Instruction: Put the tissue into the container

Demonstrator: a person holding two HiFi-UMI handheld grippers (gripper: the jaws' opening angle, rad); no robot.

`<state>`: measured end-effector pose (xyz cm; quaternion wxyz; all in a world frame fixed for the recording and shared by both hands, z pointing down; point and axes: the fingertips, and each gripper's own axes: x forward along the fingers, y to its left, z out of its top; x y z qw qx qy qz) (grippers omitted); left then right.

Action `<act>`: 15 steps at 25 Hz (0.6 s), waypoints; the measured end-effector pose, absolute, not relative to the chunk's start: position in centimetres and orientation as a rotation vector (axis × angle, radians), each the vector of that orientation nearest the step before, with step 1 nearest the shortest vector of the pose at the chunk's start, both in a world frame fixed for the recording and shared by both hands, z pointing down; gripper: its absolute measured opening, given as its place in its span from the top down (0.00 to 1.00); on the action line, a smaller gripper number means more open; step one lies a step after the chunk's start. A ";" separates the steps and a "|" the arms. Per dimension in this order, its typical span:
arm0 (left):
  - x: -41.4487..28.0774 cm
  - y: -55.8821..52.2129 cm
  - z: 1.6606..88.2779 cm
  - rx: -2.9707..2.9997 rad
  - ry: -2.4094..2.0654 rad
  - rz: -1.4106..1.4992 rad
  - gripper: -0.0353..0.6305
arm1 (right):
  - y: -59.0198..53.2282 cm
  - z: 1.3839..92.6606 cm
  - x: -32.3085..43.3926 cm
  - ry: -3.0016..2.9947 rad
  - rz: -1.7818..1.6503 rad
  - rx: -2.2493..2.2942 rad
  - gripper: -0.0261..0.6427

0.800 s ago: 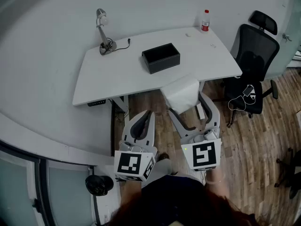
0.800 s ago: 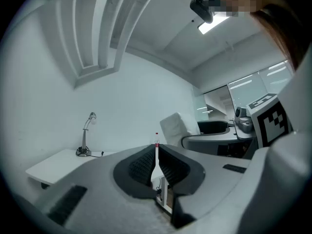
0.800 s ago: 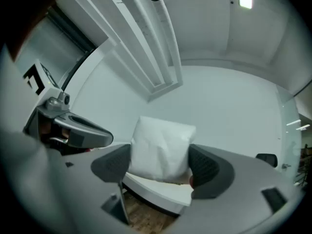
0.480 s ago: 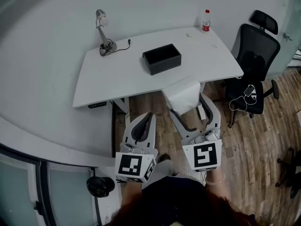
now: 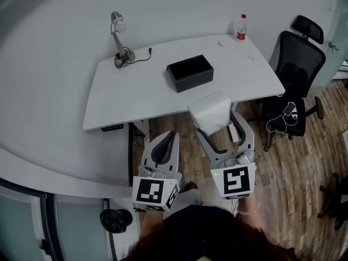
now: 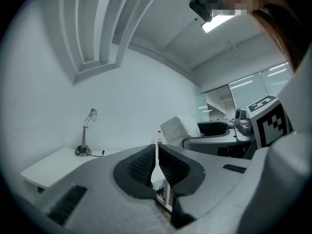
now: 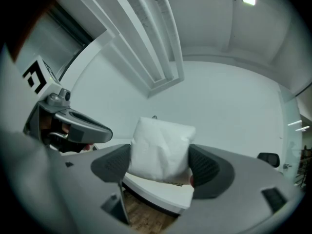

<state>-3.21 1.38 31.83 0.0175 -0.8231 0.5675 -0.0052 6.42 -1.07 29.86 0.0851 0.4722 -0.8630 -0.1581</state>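
Tissue (image 5: 211, 110) pinched by right gripper (image 5: 218, 125) at table's (image 5: 136, 86) near edge; container (image 5: 190, 73) beyond, lamp (image 5: 118, 37) far left; left gripper (image 5: 169, 137) pressed together.

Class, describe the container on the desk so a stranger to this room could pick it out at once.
Find the white desk beside the black office chair. Near its middle, between the lamp and the bottle, sits the container. It is the only dark box there: low, rectangular, open-topped.

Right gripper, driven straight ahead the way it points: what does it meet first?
Probably the black container on the desk; the right gripper, shut on the tissue pack, points roughly at it. Height is unclear.
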 end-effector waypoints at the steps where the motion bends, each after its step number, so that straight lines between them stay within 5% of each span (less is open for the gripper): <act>1: -3.4 1.0 31.8 -2.560 1.760 -0.014 0.89 | -1.4 29.9 6.2 -2.571 -0.469 1.410 0.38; 15: -6.0 -4.0 31.9 -2.625 1.692 0.055 0.89 | -5.8 29.2 3.2 -2.507 -0.515 1.441 0.38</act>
